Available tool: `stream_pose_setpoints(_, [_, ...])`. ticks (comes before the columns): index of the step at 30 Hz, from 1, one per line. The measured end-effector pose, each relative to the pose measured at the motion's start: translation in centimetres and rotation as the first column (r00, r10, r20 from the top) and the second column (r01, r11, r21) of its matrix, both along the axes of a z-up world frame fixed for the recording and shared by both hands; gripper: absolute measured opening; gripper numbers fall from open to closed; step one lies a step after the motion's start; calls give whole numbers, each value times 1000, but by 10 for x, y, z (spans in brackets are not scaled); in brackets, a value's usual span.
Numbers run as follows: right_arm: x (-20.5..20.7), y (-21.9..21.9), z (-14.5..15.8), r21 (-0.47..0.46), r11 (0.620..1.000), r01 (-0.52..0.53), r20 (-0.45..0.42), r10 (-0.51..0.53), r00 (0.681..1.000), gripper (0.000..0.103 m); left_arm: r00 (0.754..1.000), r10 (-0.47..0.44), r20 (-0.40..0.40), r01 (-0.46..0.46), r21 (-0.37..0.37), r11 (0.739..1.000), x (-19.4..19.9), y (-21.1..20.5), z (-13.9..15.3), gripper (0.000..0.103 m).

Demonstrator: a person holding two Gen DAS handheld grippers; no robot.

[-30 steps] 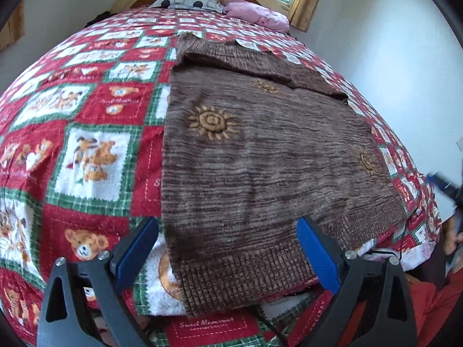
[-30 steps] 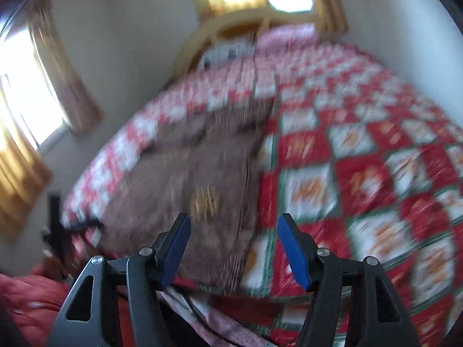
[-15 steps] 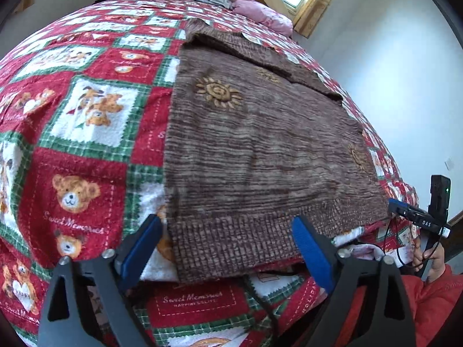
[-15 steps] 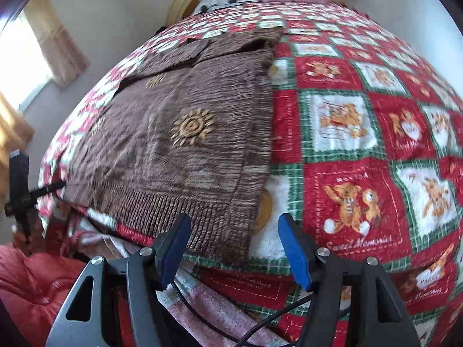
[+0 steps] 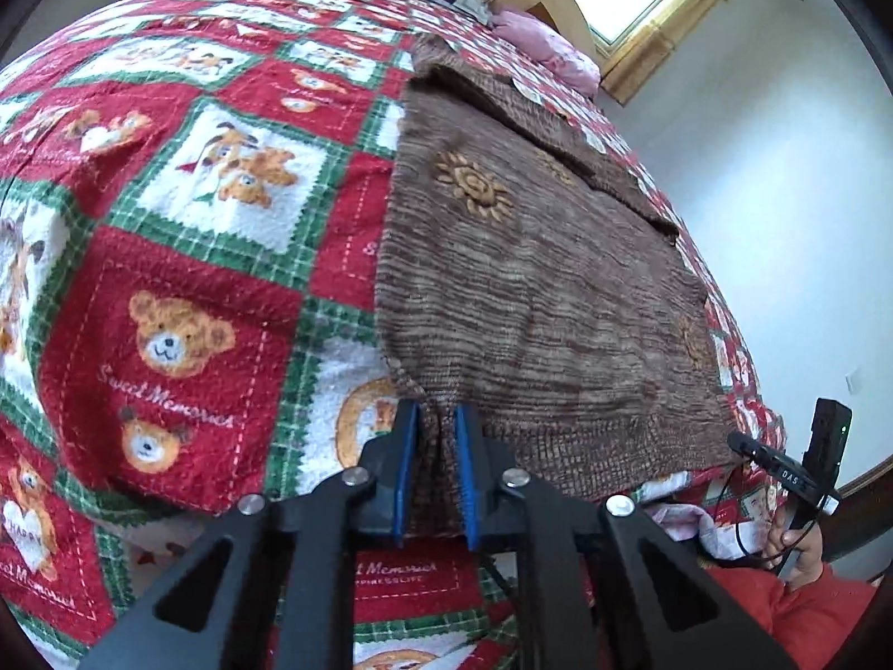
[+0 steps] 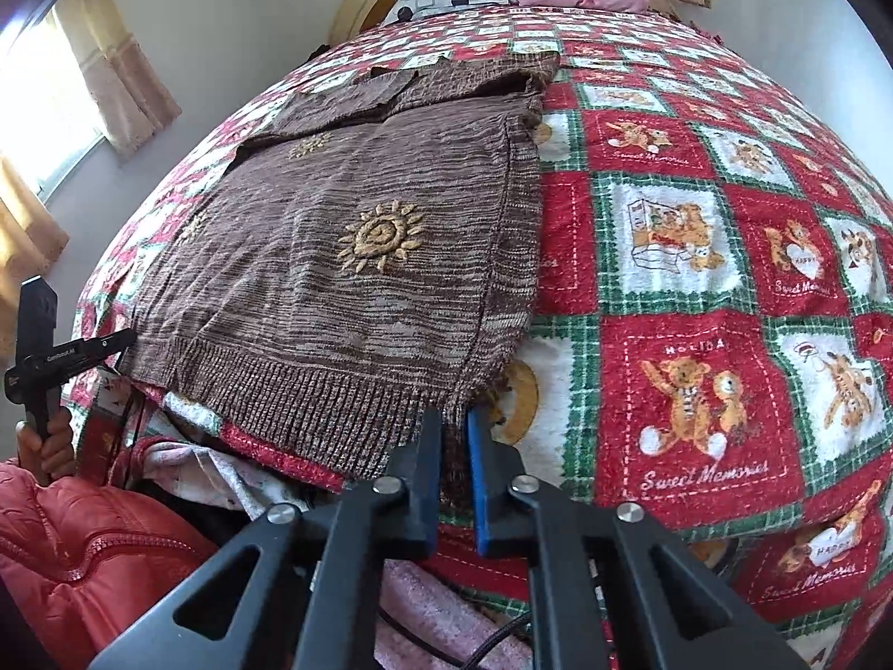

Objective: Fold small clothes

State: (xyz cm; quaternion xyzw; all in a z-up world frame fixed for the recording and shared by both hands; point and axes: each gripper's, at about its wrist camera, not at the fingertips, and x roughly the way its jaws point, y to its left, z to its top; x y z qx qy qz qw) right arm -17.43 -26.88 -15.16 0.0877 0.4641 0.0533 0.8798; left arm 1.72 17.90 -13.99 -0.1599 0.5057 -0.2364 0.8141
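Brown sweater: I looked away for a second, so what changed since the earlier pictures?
Both tongs closed on the brown sweater: the left tongs and right tongs now each pinch a corner of its ribbed hem, which puckers there. The sweater otherwise lies spread on the teddy-bear blanket, sleeves folded as before.

Both hand-held grippers are clamped down. The left hand-held gripper (image 5: 435, 419) has its blue pads nearly together, pinching fabric. The right hand-held gripper (image 6: 455, 424) looks the same, though its pinch point is kinda hard to make out.
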Motion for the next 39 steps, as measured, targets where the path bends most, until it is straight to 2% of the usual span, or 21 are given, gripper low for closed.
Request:
stream_pose_setpoints(3, [-1,-7,6,93,996,1,-1,-1,1000,5,1000,-12,17,12,-14,1000,-2,-3,13,10])
stream_pose_setpoints(7, [1,-17,30,254,967,-10,55,-4,998,5,997,-25,72,28,-42,999,8,-7,45,10])
stream_pose_setpoints(13, [46,-40,65,449,894,2,116,-60,991,5,993,11,118,0,-89,996,69,-22,82,7])
stream_pose_setpoints(15, [70,-51,69,492,870,36,118,-107,987,4,989,22,149,-17,-32,999,89,-31,86,7])
stream_pose_setpoints(17, [99,-65,65,528,844,92,99,-169,981,4,986,31,162,-43,72,996,115,-44,88,7])
stream_pose_setpoints(18, [114,-70,60,530,839,124,85,-198,977,4,985,25,169,-41,97,994,120,-46,88,7])
stream_pose_setpoints(21, [143,-77,43,503,845,182,47,-237,970,4,966,-72,247,18,214,977,120,-56,96,7])
stream_pose_setpoints(23, [154,-76,30,494,846,203,19,-243,970,4,916,-250,314,136,343,929,100,-67,101,11])
stream_pose_setpoints(24, [157,-75,24,491,847,205,8,-240,971,4,896,-305,322,169,388,906,95,-72,101,24])
stream_pose_setpoints(25, [160,-72,19,481,852,208,-2,-236,972,4,854,-404,327,230,459,858,80,-76,98,49])
stream_pose_setpoints(26, [162,-70,13,467,859,208,-12,-230,973,4,828,-458,324,268,488,830,71,-79,96,76])
stream_pose_setpoints(27, [163,-67,9,457,865,205,-18,-222,975,4,800,-508,320,305,513,803,62,-83,93,83])
stream_pose_setpoints(28, [163,-66,7,453,868,201,-19,-217,976,4,747,-588,310,368,543,754,47,-89,88,86])
stream_pose_setpoints(30, [163,-66,3,445,874,195,-11,-213,977,5,677,-678,287,444,575,687,34,-100,85,86])
stream_pose_setpoints(31, [162,-66,3,443,875,194,-6,-214,977,5,619,-738,269,482,612,627,24,-109,78,86])
stream_pose_setpoints(32, [160,-66,3,445,874,195,-6,-216,976,5,582,-772,256,488,649,584,19,-115,71,86])
stream_pose_setpoints(33, [160,-67,2,448,872,198,-8,-218,976,5,549,-800,241,478,694,538,14,-122,66,86])
stream_pose_setpoints(35, [155,-67,2,451,870,198,-11,-217,976,5,488,-855,173,459,783,420,9,-133,42,82])
stream_pose_setpoints(36, [155,-66,2,448,872,199,-13,-216,976,5,475,-869,138,468,797,382,10,-136,32,82])
stream_pose_setpoints(38, [151,-66,2,443,873,203,-12,-221,975,5,453,-875,170,495,769,405,11,-133,35,72])
stream_pose_setpoints(39, [149,-67,2,444,872,205,-12,-223,975,5,452,-877,162,510,760,403,11,-132,35,68])
